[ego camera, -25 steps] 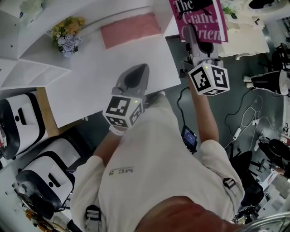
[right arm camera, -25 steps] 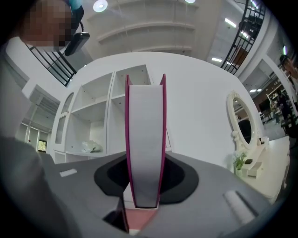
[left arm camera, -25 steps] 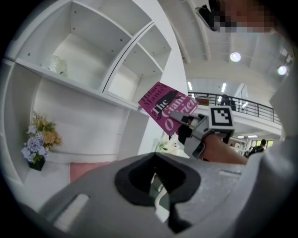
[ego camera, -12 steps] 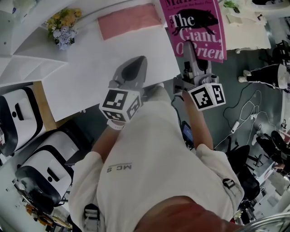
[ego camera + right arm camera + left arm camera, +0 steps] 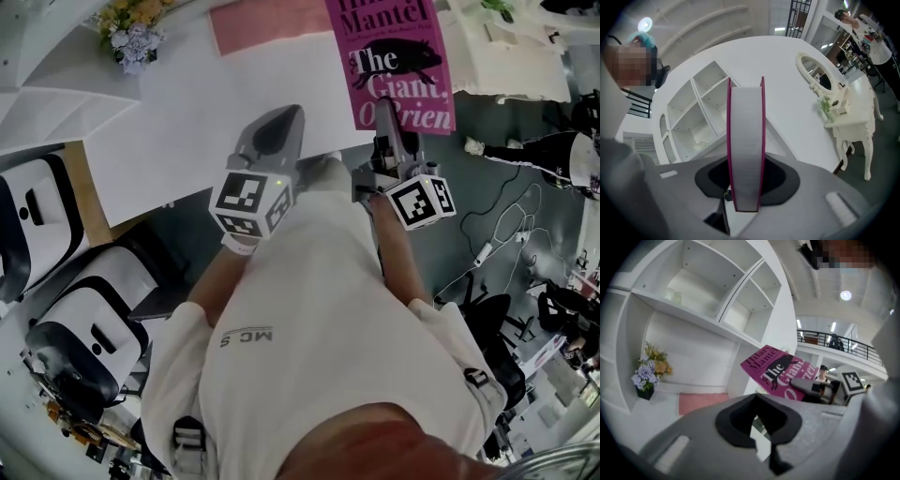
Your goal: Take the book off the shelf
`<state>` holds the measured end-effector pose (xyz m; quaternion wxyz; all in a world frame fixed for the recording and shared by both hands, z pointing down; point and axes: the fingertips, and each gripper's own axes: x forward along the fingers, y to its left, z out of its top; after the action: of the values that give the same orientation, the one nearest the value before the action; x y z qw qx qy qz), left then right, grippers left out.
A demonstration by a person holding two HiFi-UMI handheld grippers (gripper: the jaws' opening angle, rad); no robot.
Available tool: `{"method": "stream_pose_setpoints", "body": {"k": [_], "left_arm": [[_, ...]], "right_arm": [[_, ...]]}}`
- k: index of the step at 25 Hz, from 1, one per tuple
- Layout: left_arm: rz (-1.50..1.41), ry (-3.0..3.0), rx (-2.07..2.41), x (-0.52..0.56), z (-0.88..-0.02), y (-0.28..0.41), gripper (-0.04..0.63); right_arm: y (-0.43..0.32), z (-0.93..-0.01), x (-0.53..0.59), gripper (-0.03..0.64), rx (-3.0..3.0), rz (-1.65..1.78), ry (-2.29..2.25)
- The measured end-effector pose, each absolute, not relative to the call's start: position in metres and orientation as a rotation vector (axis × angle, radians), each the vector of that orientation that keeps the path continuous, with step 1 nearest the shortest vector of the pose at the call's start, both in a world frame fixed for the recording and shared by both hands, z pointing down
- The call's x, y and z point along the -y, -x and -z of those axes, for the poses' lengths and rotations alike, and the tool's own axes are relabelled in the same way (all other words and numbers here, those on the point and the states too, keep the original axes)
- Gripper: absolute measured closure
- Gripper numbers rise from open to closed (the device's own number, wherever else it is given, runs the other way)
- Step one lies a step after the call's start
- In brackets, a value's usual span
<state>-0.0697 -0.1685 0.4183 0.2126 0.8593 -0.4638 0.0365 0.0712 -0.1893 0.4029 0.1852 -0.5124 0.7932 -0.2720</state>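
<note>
The magenta book [image 5: 389, 58], with a black animal and a white title on its cover, hangs in the air off the right end of the white shelf board [image 5: 216, 112]. My right gripper [image 5: 395, 120] is shut on its lower edge. In the right gripper view the book [image 5: 746, 136] stands edge-on between the jaws of the right gripper [image 5: 745, 190], page block towards me. My left gripper [image 5: 270, 141] hovers over the board's near edge, shut with nothing in it. The left gripper view shows the book [image 5: 780, 373] tilted at the right, past the left gripper [image 5: 757, 413].
A pink mat [image 5: 267, 23] and a small pot of flowers [image 5: 131, 36] lie on the board. The white shelf unit [image 5: 717, 301] has open compartments. White and black headsets [image 5: 89, 347] sit at the left. Cables [image 5: 497, 253] trail on the floor; a white dressing table [image 5: 846, 117] stands at the right.
The book has come down and towards me, away from the shelf, and more of its cover shows. The right gripper has rolled with it. The left gripper has sunk a little.
</note>
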Motion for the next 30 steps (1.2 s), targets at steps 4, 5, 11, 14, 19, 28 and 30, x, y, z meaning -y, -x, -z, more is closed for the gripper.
{"method": "stream_pose_setpoints", "body": {"k": [4, 5, 11, 14, 19, 28, 30], "left_arm": [[-0.142, -2.383, 1.317, 0.16, -0.432, 0.073, 0.594], [-0.151, -2.38, 1.321, 0.158, -0.435, 0.074, 0.594], [-0.186, -2.361, 1.328, 0.148, -0.451, 0.075, 0.594], [-0.203, -2.356, 1.323, 0.145, -0.456, 0.073, 0.594], [-0.236, -2.358, 1.307, 0.138, -0.463, 0.066, 0.594], [-0.259, -2.354, 1.284, 0.132, -0.471, 0.061, 0.594], [-0.257, -2.354, 1.286, 0.132, -0.47, 0.063, 0.594]], "right_arm": [[-0.069, -0.421, 0.183, 0.483, -2.246, 0.815, 1.457], [-0.068, -0.425, 0.181, 0.483, -2.252, 0.824, 1.457], [-0.064, -0.446, 0.17, 0.483, -2.269, 0.892, 1.459], [-0.061, -0.454, 0.168, 0.483, -2.292, 0.927, 1.466], [-0.061, -0.467, 0.164, 0.484, -2.297, 0.995, 1.46], [-0.054, -0.478, 0.159, 0.483, -2.313, 1.028, 1.463], [-0.052, -0.478, 0.158, 0.484, -2.318, 1.03, 1.463]]}}
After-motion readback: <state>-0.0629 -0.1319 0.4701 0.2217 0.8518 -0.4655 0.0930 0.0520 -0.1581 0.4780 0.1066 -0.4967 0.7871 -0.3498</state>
